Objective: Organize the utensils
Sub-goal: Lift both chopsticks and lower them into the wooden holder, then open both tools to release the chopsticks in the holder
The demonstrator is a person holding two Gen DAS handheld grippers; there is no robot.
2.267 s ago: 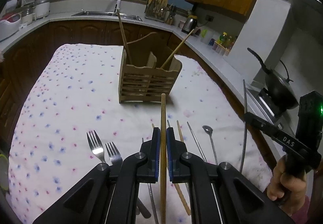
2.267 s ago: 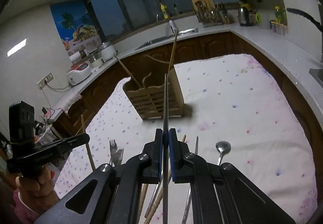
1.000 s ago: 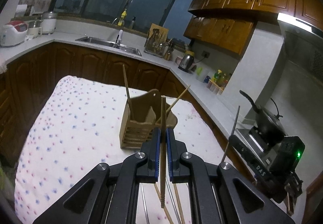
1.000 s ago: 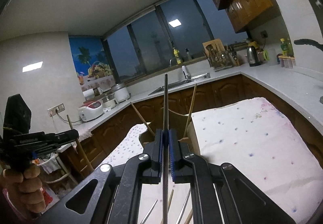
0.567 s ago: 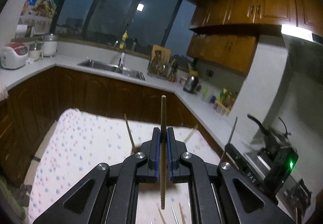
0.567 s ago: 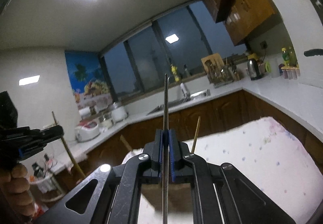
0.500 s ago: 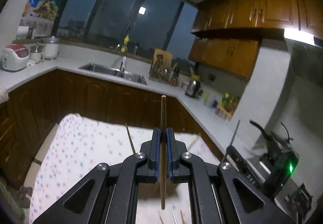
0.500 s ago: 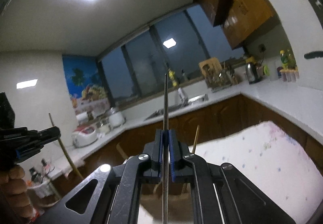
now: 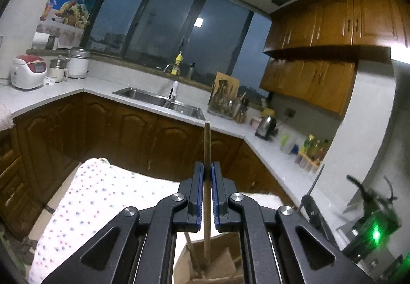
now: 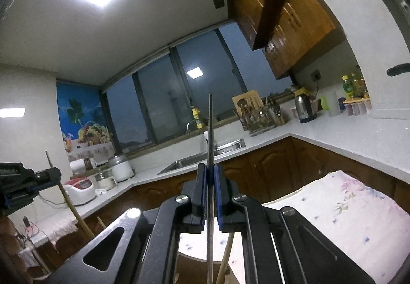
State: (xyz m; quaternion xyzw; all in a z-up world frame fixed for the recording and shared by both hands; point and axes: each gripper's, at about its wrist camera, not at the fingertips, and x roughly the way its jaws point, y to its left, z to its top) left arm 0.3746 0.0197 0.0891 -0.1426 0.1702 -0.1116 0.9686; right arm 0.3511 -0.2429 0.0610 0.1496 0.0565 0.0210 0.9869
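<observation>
My left gripper (image 9: 207, 171) is shut on a wooden chopstick (image 9: 206, 145), held upright. Its lower end hangs just above or inside the wooden utensil caddy (image 9: 217, 258), whose top shows between my fingers at the bottom. My right gripper (image 10: 209, 171) is shut on a thin metal chopstick (image 10: 210, 130), also upright, above the table. The right gripper also shows in the left wrist view (image 9: 311, 203) at right, and the left gripper in the right wrist view (image 10: 48, 173) at far left. Another wooden stick (image 10: 225, 261) stands below my right fingers.
The table has a white flowered cloth (image 9: 97, 202). A counter with a sink (image 9: 159, 99), kettle (image 9: 266, 125) and rice cooker (image 9: 28, 71) runs behind. A dark pan (image 9: 369, 194) sits at right.
Both grippers have risen from the table and tilted upward, each carrying its chopstick. The left one has come over the caddy, which now sits under its fingers.
</observation>
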